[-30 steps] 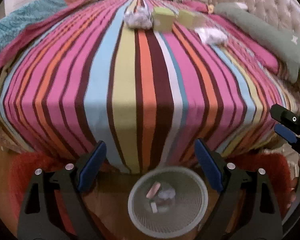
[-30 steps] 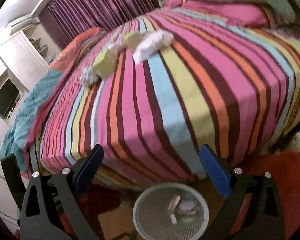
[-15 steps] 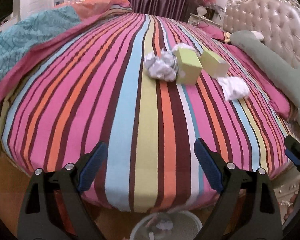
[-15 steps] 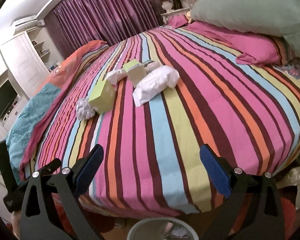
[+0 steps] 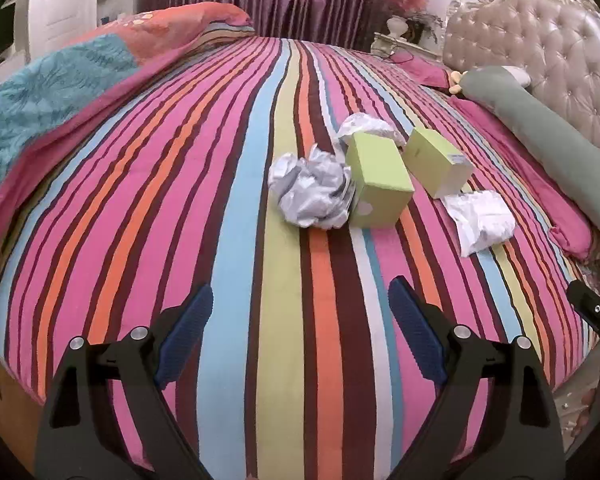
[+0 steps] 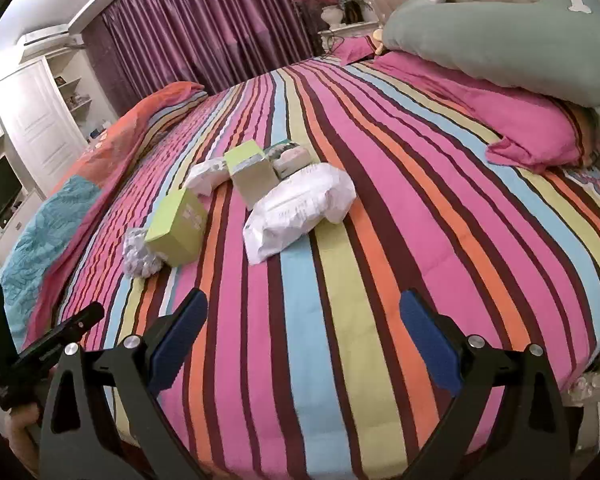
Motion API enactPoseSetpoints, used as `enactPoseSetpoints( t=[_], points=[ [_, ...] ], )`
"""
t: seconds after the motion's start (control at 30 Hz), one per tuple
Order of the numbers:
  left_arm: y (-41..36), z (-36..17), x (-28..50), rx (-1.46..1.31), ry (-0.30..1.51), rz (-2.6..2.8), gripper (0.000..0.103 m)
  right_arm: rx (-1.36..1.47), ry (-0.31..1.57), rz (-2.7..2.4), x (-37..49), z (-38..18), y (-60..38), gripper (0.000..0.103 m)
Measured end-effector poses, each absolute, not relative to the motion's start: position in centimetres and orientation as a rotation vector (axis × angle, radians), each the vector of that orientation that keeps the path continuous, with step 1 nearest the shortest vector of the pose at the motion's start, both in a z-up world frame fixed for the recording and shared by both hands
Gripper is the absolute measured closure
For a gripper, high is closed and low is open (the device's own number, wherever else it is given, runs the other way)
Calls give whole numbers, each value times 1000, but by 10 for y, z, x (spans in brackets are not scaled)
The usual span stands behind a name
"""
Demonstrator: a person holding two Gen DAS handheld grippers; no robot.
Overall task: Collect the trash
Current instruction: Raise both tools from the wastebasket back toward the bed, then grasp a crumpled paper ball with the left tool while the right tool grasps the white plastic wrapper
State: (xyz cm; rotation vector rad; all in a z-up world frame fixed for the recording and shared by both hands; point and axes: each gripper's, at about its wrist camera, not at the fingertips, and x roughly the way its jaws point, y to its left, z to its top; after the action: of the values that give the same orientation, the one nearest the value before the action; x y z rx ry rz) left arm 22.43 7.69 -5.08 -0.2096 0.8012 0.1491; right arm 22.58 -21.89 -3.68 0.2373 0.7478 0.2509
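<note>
Both tongs, left tongs (image 5: 300, 312) and right tongs (image 6: 304, 320), gape wide and empty over the bed (image 5: 228, 240), lined up for the crumpled paper (image 5: 310, 190) and green box (image 5: 378, 178) mid-mattress.

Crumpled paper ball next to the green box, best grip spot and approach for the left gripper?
Take the crumpled paper ball across its middle, coming in from the near, open side of the bed. The green box sits tight against its right, so straddle front-to-back or nudge in from the left. It is soft and irregular, so any bulge should compress. The left gripper is open, short of it.
</note>
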Motion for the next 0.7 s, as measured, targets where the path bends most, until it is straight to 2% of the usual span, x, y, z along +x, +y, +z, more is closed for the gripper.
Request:
enactPoseSetpoints(
  t=[0.7],
  points=[
    [98,-60,292,-225,827,141,16,169,784,239,293,-51,-208,11]
  ],
)
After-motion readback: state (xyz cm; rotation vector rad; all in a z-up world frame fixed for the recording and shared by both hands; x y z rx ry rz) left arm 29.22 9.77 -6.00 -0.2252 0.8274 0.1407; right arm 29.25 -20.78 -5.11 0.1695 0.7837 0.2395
